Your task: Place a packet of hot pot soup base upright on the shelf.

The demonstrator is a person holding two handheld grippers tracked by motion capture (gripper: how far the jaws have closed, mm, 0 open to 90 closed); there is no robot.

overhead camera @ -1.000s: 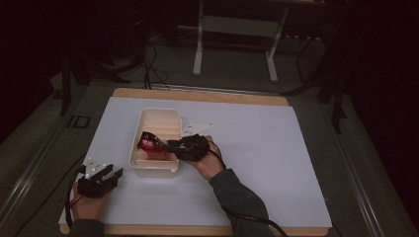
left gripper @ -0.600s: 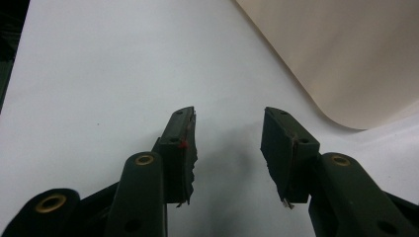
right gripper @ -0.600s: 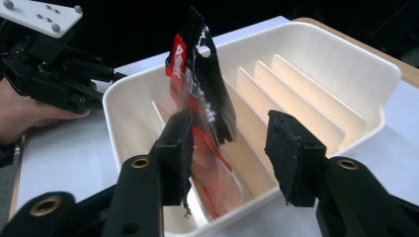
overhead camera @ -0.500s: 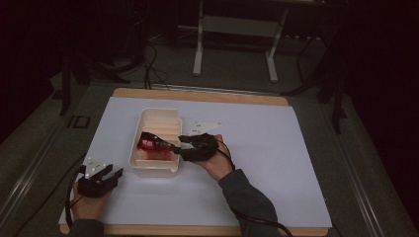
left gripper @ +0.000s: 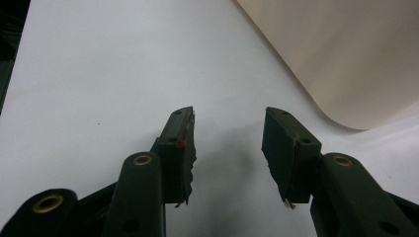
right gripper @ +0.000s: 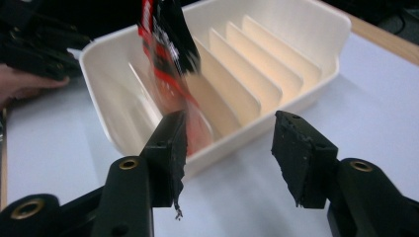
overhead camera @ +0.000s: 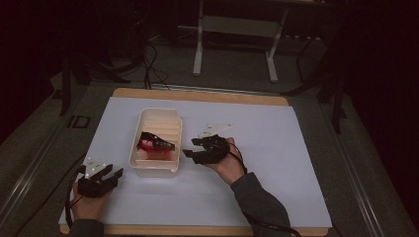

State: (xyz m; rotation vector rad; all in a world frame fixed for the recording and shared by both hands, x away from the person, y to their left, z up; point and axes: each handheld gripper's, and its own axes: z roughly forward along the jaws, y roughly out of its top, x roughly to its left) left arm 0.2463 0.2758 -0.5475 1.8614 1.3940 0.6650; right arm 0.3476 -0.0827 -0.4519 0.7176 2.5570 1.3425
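The right hand-held gripper (overhead camera: 193,149) stands just beside the long wall of the cream tray (overhead camera: 174,118), jaws spread wide with nothing between them; they have just been opening. The red and black packet (overhead camera: 154,143) is inside the tray, propped among the upright dividers with its top tilted over them rather than lying flat. In the right gripper view the packet (right gripper: 168,49) rises above the tray's near wall (right gripper: 232,143), close to one jaw, so the step in hand looks like releasing the packet and backing away.

To do this well, the right hand-held gripper should draw straight back from the tray, keeping the jaws spread and level so that neither pad catches the packet's edge or nudges the tray wall. The packet seems light and crinkly; a brush could tip it out of its slot.

The left hand-held gripper (overhead camera: 106,176) rests on the white table (overhead camera: 276,163) near the tray's near corner, jaws apart and empty; it is best kept still there.
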